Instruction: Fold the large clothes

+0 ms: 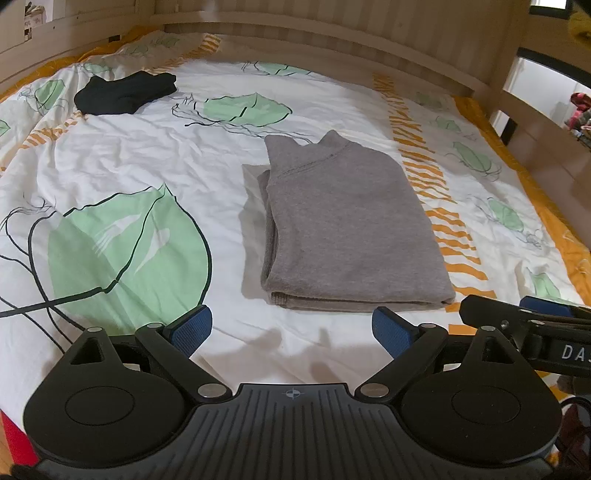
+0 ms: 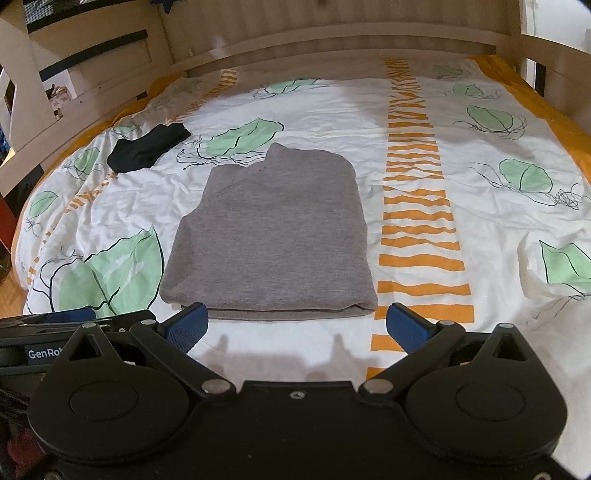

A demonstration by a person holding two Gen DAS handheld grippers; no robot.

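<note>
- Nearest to you in each wrist view is the black body of the gripper itself, its two linkage arms spreading forward to blue-padded fingertips.
- Your left gripper (image 1: 291,328) hovers low over the duvet (image 1: 147,155) with its jaws spread wide and nothing between them; one blue pad (image 1: 192,328) shows on each side, clear of the cloth.
- Your right gripper (image 2: 297,326) is level beside it, jaws likewise wide apart and empty; its left pad (image 2: 186,326) sits just in front of the sweater's near edge without clearly touching it.
- In the left wrist view the right gripper's fingers (image 1: 517,314) reach in from the right edge, so the two tools are side by side and close together.
- The bed is the biggest thing ahead: a white duvet printed with green leaves and orange striped bands, rumpled, inside a pale wooden bed frame (image 1: 332,33).
- The grey sweater (image 1: 351,229) lies folded into a neat rectangle on the duvet, straight ahead of the right gripper and ahead and slightly right of the left one, its folded lower edge nearest you and its collar pointing away.
- Its layers stack visibly along the left side, and the surface is smooth, with a seam curving from the collar.
- A small black garment (image 1: 125,92), also folded, lies well apart at the far left of the bed.
</note>
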